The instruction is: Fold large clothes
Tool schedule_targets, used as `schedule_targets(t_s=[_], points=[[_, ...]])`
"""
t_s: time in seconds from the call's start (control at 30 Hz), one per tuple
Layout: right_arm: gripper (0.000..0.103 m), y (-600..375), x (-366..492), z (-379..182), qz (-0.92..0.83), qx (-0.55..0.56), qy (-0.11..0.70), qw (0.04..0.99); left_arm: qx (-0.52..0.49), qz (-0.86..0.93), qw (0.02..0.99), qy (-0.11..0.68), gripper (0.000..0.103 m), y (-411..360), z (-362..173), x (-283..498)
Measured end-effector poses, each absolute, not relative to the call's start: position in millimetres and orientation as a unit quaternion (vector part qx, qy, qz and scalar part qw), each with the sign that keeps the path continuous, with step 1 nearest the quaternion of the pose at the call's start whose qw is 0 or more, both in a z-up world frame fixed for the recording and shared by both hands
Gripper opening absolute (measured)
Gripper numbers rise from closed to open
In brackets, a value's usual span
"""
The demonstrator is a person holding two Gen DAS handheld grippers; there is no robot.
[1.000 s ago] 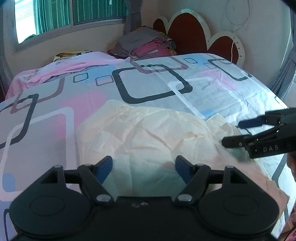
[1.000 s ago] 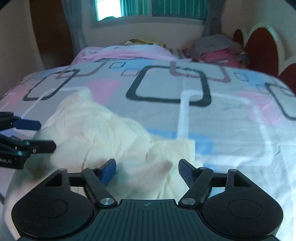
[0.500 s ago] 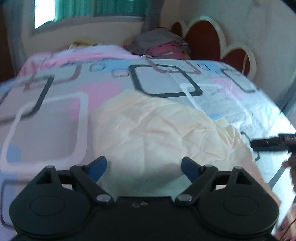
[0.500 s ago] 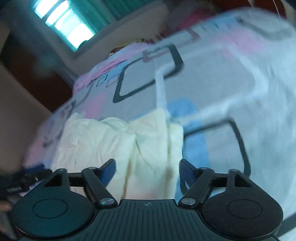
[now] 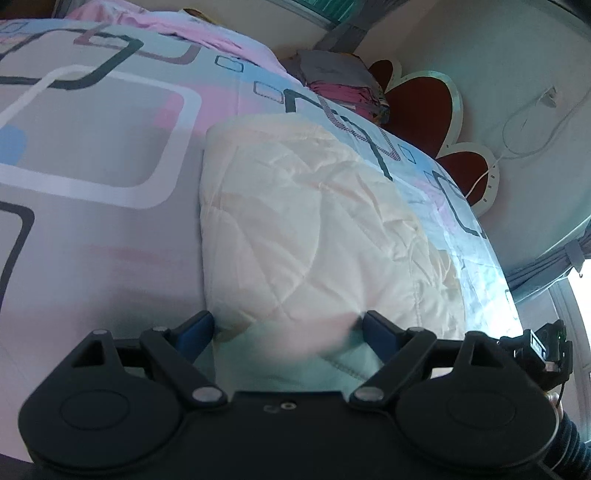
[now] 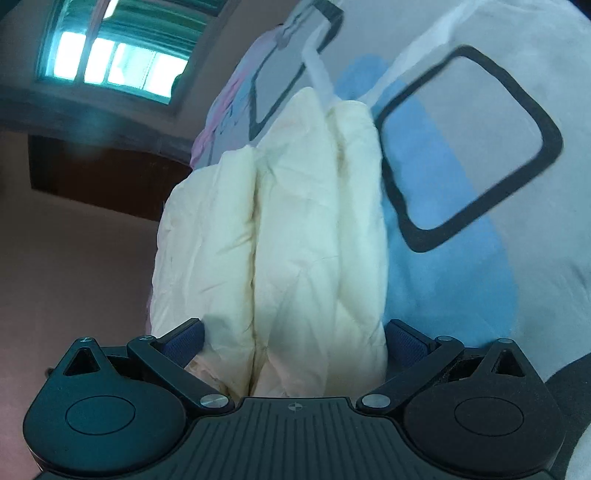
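We saw the cream quilt folded on the bedsheet, its near edge between the left gripper's 2 spread fingers. The right gripper was opening, released, quilt folds between its fingers.

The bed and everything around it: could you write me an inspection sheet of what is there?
Surface: bed sheet, patterned with rounded squares.
Job's things: cream quilted cloth, folded into thick layers.
Clutter: pile of folded clothes by the headboard; pink cloth at the far edge.
Grippers: left gripper wide open, cloth between its fingers; right gripper opening, folded layers between its fingers.
Cables: white cord on the wall.
Surroundings: window, grey curtain.
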State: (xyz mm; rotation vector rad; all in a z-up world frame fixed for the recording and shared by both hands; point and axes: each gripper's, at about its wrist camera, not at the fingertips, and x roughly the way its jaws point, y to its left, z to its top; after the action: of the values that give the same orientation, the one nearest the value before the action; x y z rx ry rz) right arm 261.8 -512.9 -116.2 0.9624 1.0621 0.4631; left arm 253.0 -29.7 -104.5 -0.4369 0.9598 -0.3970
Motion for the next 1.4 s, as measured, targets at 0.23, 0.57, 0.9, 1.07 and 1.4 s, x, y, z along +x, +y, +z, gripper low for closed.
schedule_targets(t_s=[0.23,0.57,0.9,1.07,1.4], points=[[0.103,-517,283,-124,0.216,0.427,0.480,0.735,-0.231,-0.203,0.828,0.469,0.092,-29,-113,260],[0.102,-490,300,-133,0.268,0.411,0.485,0.723,-0.280,-0.219,0.805,0.476,0.094,-27,-136,276],[0.053,-480,300,-137,0.298,0.413,0.470,0.721,-0.282,-0.238,0.812,0.453,0.074,-26,-139,276],[0.048,-467,299,-107,0.318,0.399,0.438,0.740,-0.287,-0.260,0.817,0.427,0.066,-13,-124,273],[0.047,-374,316,-40,0.343,0.339,0.388,0.785,-0.279,-0.292,0.838,0.366,0.066,65,-82,287]])
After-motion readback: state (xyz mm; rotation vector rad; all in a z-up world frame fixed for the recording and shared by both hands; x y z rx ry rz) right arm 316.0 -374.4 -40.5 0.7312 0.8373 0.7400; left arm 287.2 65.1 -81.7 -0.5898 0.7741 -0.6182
